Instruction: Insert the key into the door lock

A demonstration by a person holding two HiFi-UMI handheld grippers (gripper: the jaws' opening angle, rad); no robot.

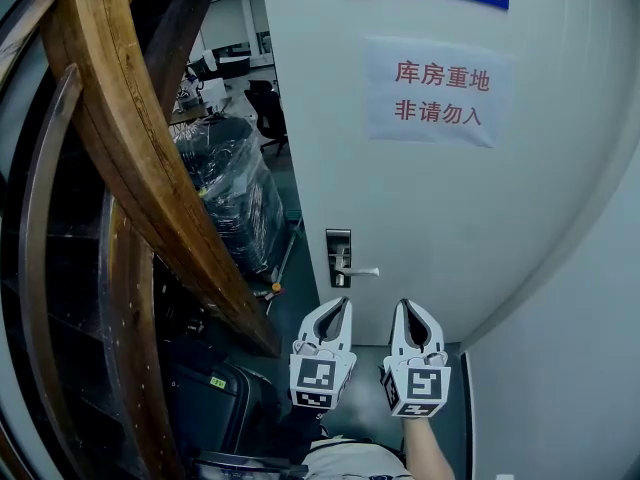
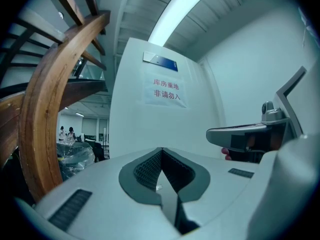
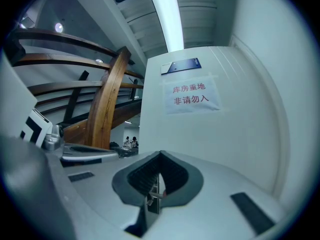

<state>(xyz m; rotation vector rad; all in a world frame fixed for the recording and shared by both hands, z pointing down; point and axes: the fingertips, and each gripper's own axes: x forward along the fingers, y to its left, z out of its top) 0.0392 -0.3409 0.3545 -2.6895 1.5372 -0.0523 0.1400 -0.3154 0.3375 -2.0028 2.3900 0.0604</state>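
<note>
A: Where's the key?
B: The right gripper, lower centre, clamps it, below the door lock. The left gripper is closed, empty.
A: Surroundings?
B: White door with paper notice; wooden beams upper left.

The key is a small silvery bit of metal pinched in the closed jaws of the right gripper, mostly buried in the pads, so you only see a sliver. The lock is a dark upright plate near the left edge of the white door, with a silver lever handle sticking out to the right. The key's not in it yet, just near it.
</note>
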